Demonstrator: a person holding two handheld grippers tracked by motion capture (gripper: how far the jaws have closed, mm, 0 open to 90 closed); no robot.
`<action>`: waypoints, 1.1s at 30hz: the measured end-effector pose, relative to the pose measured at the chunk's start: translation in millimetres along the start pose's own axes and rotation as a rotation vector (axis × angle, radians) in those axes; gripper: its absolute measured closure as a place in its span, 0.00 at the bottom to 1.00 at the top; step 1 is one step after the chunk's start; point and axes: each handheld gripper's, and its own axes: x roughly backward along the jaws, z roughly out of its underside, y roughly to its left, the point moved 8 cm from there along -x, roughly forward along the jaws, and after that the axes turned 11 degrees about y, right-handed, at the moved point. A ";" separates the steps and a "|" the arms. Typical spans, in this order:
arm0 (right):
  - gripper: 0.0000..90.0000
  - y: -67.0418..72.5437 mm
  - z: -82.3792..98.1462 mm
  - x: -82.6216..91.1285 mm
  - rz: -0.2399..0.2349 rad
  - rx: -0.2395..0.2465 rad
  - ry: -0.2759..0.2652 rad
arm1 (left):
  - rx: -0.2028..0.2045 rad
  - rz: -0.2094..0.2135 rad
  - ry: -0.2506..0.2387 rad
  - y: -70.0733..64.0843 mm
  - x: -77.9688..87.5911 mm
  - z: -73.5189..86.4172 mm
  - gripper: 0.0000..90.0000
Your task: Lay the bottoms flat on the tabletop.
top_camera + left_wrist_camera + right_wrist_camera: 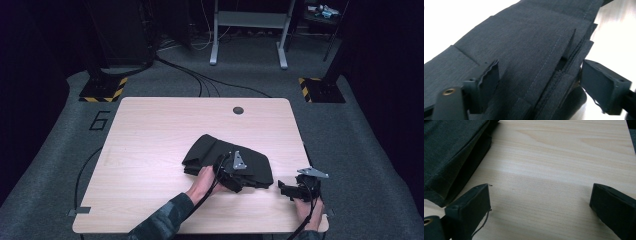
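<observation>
A dark folded garment (225, 155), stitched seams showing, is lying flat directly under the left hand-held gripper (239, 181), between its jaws.

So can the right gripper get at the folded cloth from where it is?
Probably yes: the right gripper stands open over bare table, beside the cloth, nothing between.

We look down on a pale wood surface (150, 145) with rounded corners and a dark round cable hole (238, 110) near its far edge. It stands on grey carpet (60, 150), where a "6" (100, 120) is marked beside the left edge. Black cables (200, 80) run across the floor toward the back. Beyond them we see a grey metal frame (248, 30) on two feet. Two dark stands rest on bases edged with yellow-black hazard tape (104, 90), one at each side. The room behind lies in darkness.
</observation>
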 end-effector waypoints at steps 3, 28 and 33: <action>0.03 -0.1 0.0 0.0 0.000 0.000 0.000 | -0.004 0.038 -0.005 -1.5 0.1 0.1 0.31; 0.05 0.3 0.0 0.2 0.006 0.002 -0.002 | -0.011 0.090 0.009 0.1 -4.5 1.1 0.58; 0.05 0.5 0.1 0.3 0.008 0.002 -0.003 | 0.010 0.045 0.013 2.5 -8.9 1.3 0.83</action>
